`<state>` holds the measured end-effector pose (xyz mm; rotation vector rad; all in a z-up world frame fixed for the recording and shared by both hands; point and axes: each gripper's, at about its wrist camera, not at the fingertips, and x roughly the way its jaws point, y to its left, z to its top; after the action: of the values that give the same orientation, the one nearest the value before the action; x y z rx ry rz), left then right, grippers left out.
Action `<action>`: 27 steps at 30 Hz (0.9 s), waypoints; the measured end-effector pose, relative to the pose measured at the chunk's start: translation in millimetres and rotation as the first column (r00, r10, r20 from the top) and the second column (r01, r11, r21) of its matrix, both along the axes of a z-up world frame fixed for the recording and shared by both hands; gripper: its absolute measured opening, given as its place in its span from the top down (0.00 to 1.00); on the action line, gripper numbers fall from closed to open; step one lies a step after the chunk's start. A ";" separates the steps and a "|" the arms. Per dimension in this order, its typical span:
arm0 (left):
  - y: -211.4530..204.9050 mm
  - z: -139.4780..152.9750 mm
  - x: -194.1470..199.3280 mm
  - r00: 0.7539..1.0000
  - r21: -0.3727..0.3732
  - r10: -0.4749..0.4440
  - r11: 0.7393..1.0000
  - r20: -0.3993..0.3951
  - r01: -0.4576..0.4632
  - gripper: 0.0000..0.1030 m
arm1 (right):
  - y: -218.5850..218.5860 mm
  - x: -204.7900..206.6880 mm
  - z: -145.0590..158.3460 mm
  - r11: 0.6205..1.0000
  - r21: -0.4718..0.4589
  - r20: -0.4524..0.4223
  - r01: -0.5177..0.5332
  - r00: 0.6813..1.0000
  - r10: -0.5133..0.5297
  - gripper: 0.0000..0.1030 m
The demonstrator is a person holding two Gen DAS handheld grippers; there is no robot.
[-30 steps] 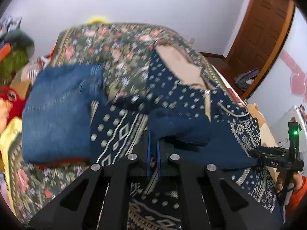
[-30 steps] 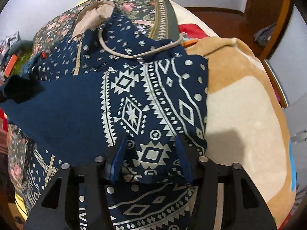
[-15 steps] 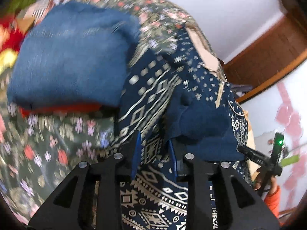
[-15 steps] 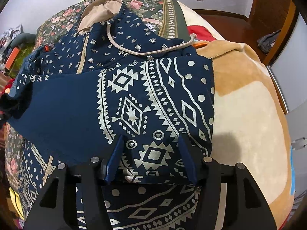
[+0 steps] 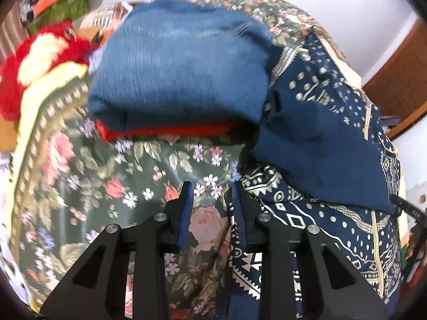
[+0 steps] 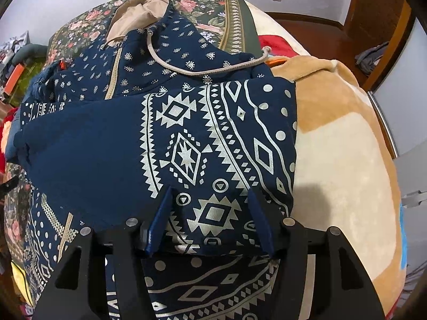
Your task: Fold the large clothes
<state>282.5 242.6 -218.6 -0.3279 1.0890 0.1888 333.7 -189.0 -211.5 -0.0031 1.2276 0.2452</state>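
A navy hoodie (image 6: pixel 226 61) with white geometric print and a beige-lined hood (image 6: pixel 138 13) lies spread on the bed. One sleeve (image 6: pixel 106 146) is folded across its body. My right gripper (image 6: pixel 210 190) stands open low over that sleeve's patterned end; the cloth lies flat between its fingers. In the left wrist view the hoodie (image 5: pixel 320 138) fills the right side. My left gripper (image 5: pixel 211 186) is open at the hoodie's left edge, with only the floral bedspread (image 5: pixel 80 160) showing between its fingers. Its right fingertip (image 5: pixel 236 189) is beside the printed hem.
A folded blue garment (image 5: pixel 181 61) lies on a red one (image 5: pixel 165 132) beyond the left gripper. Red plush (image 5: pixel 26 61) and clutter sit at the far left. A tan blanket (image 6: pixel 341 146) covers the bed right of the hoodie. A wooden door (image 6: pixel 373 5) stands behind.
The left gripper let go of the dark sleeve end, opened, and moved left and down to the hoodie's edge over the bedspread. The right gripper kept still.
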 end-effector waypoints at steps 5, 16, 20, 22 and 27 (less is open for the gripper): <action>-20.3 33.3 7.3 0.995 0.094 -0.082 0.993 0.059 0.076 0.70 | -2.7 3.5 24.8 1.000 0.013 0.044 0.000 0.999 0.000 0.47; -105.6 106.8 81.2 0.926 0.184 -0.313 0.943 0.211 0.277 0.56 | -3.7 43.0 91.2 0.999 0.045 0.227 -0.005 0.974 -0.006 0.47; -131.0 114.0 120.4 0.908 0.205 -0.350 0.930 0.231 0.307 0.51 | 4.6 59.8 99.6 0.999 0.047 0.266 -0.018 0.964 0.005 0.47; -138.8 111.2 137.0 0.906 0.205 -0.353 0.929 0.233 0.310 0.48 | 12.0 72.2 101.0 0.999 0.043 0.283 -0.025 0.959 0.011 0.47; -147.2 89.5 186.6 0.925 0.118 -0.322 0.946 0.202 0.303 0.45 | 31.1 101.5 90.6 0.998 0.033 0.271 -0.047 0.962 0.036 0.45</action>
<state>469.0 95.4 -129.1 -0.0920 0.8970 -0.0863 435.2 -157.9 -120.8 -0.0279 0.9514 0.2952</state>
